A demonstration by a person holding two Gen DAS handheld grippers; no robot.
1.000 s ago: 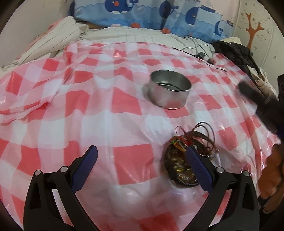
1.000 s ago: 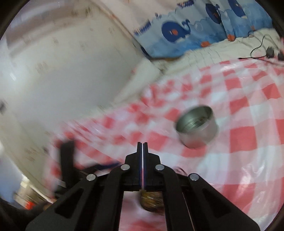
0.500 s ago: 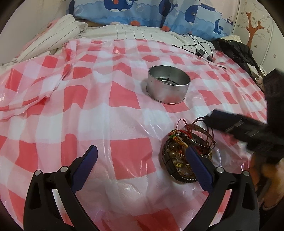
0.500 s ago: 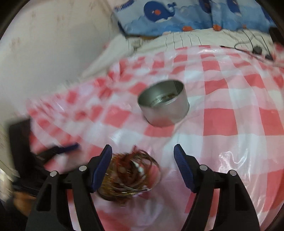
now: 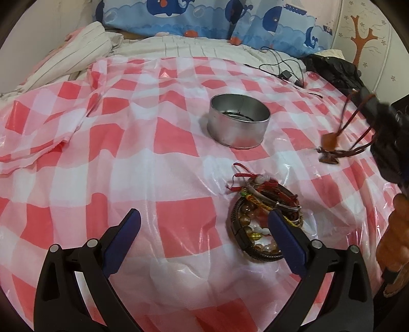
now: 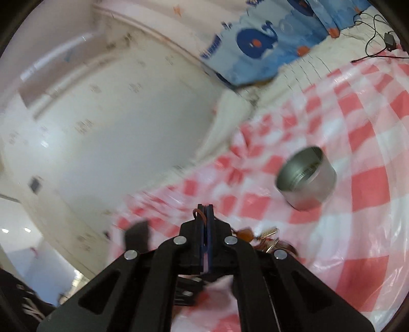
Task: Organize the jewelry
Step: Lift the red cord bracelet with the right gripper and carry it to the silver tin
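A heap of bracelets and beads [image 5: 265,217] lies on the red-and-white checked sheet [image 5: 153,158], just ahead of my left gripper's right finger. My left gripper [image 5: 204,240] hovers open and holds nothing. Beyond the heap stands an open round metal tin [image 5: 239,123] with something dark at its bottom. At the right edge my right gripper [image 5: 367,101] is raised and shut on a brown cord necklace [image 5: 345,122], whose pendant [image 5: 329,143] dangles above the sheet. In the right wrist view the jaws [image 6: 205,212] are pressed together with a loop of brown cord [image 6: 197,213] poking out. The tin [image 6: 306,176] lies ahead to the right.
A whale-print blue pillow [image 5: 230,20] and striped bedding [image 5: 64,61] lie at the back. Black cables [image 5: 283,69] and a dark garment [image 5: 332,69] sit at the back right. A hand [image 5: 393,242] is at the right edge. A white wall [image 6: 102,115] fills the right wrist view's left.
Half a second ago the right gripper stood open over the jewelry heap. Now it is shut on the brown cord necklace and has lifted it up and to the right. The left gripper stayed still.
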